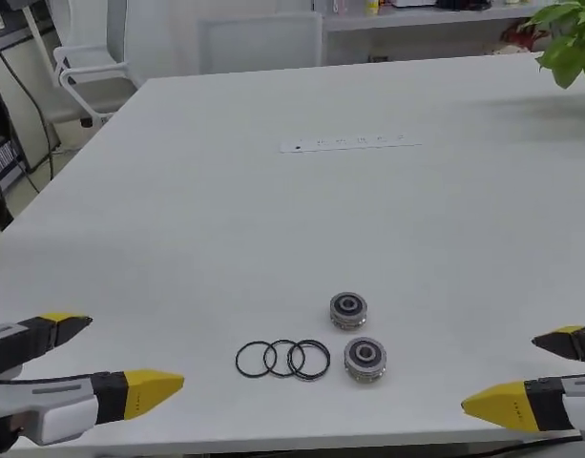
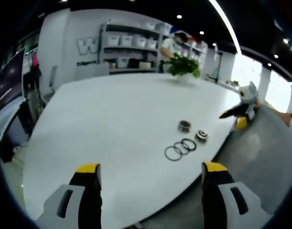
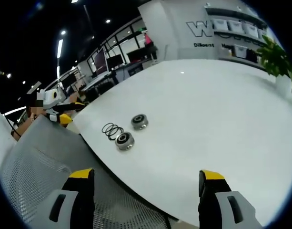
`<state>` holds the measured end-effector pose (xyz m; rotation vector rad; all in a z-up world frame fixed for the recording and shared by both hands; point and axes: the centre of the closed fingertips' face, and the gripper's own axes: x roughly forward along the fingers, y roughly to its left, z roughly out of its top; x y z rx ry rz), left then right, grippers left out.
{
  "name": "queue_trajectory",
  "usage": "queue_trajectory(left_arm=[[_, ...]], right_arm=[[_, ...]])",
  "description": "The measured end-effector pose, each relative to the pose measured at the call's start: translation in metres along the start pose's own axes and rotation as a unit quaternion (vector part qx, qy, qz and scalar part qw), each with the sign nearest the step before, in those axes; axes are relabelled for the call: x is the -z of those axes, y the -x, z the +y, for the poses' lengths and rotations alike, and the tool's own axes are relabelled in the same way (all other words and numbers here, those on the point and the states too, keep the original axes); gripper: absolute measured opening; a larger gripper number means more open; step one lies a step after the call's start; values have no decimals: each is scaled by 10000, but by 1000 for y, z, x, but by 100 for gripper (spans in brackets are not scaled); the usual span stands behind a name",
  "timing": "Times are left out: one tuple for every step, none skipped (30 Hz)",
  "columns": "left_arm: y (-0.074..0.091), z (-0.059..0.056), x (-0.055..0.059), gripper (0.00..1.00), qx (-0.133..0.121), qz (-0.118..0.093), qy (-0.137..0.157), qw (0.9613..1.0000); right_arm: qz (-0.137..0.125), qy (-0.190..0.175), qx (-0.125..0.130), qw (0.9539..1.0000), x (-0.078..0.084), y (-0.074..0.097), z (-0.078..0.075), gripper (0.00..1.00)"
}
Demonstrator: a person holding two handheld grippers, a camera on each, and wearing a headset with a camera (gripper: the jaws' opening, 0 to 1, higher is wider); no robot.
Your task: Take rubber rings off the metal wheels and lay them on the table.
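Note:
Two metal wheels sit near the table's front edge: one wheel (image 1: 348, 310) (image 2: 184, 126) (image 3: 139, 121) farther back, the other wheel (image 1: 365, 359) (image 2: 201, 136) (image 3: 124, 140) closer to me. Left of them lie three black rubber rings (image 1: 282, 359) (image 2: 180, 148) (image 3: 112, 129), overlapping in a row flat on the table. My left gripper (image 1: 99, 358) (image 2: 150, 179) is open at the front left, well clear of the rings. My right gripper (image 1: 535, 372) (image 3: 146, 186) is open at the front right, apart from the wheels, with nothing between its fingers.
The white table (image 1: 273, 210) stretches far back, with a strip of sockets (image 1: 349, 143) in its middle. A potted plant (image 1: 569, 38) (image 2: 183, 67) (image 3: 279, 59) stands at the far right corner. A white chair (image 1: 87, 67) stands at the far left. Shelves line the back wall.

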<state>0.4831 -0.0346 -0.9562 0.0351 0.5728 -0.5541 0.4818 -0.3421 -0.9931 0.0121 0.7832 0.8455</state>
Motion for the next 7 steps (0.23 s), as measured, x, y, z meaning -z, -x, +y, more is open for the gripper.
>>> queue_trajectory(left_arm=[[0,0,0,88,15,-5,6,10000],[0,-1,0,88,37,-8,32,10000],[-1,-2,0,89,63,-4,61,10000],[-1,-2,0,89,71,-8,64,10000],[-1,-2,0,89,77,-8,66,9999],[-1,-2,0,89,79,-8,70,9999],[-1,-2,0,89,77,-16,81,9999]], right_arm=[[-17,-22,14,10000,0,0,0,90],[-26,-40,17,10000,0,0,0,90],[-37,-65,20,10000,-1,1,-1,89],[-39,-78,17,10000,-1,1,0,88],[-39,-95,0,9999,0,1,0,88],[-33,-113,-22,9999,0,1,1,86],[-8,-139,-74,9999,1,0,2,85]])
